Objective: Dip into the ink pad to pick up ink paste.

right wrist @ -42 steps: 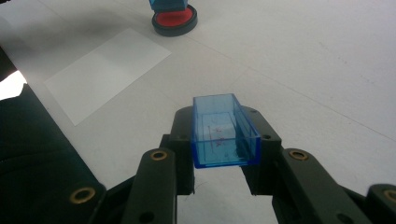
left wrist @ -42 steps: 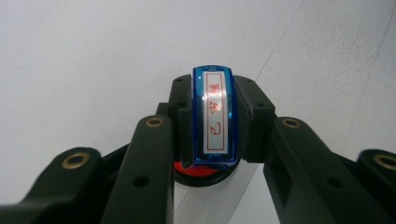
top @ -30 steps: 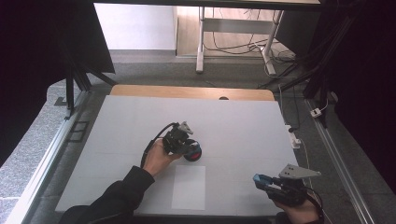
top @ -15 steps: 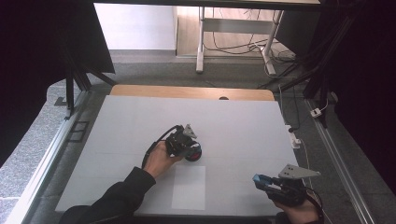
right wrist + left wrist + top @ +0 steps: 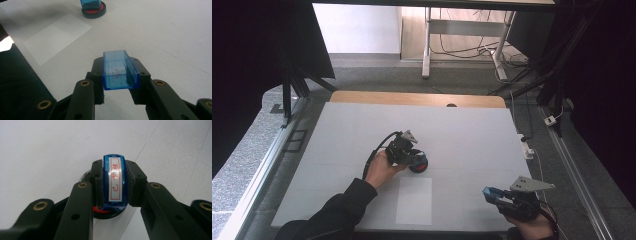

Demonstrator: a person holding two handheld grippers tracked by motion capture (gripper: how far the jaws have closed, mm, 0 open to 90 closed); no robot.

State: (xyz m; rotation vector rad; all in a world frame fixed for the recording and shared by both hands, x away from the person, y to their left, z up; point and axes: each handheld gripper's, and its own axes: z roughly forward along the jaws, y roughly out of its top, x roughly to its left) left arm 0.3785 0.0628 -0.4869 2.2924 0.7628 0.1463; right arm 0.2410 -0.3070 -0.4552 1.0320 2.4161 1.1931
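My left gripper [image 5: 411, 155] is shut on a blue stamp [image 5: 115, 181] that bears a white label with red characters. It holds the stamp upright on a round black ink pad [image 5: 419, 164] with a red centre, near the middle of the table. In the left gripper view the pad [image 5: 107, 213] peeks out under the stamp. My right gripper [image 5: 490, 194] hovers at the table's front right, shut on the stamp's clear blue cap [image 5: 120, 70]. A white paper sheet [image 5: 413, 200] lies flat near the front edge, between the two hands.
The white table top [image 5: 472, 135] has a wooden strip along its far edge. A small white plug strip [image 5: 527, 148] sits at the right edge. Metal rails run along both sides. In the right gripper view the paper [image 5: 57, 37] lies left of the ink pad [image 5: 93, 12].
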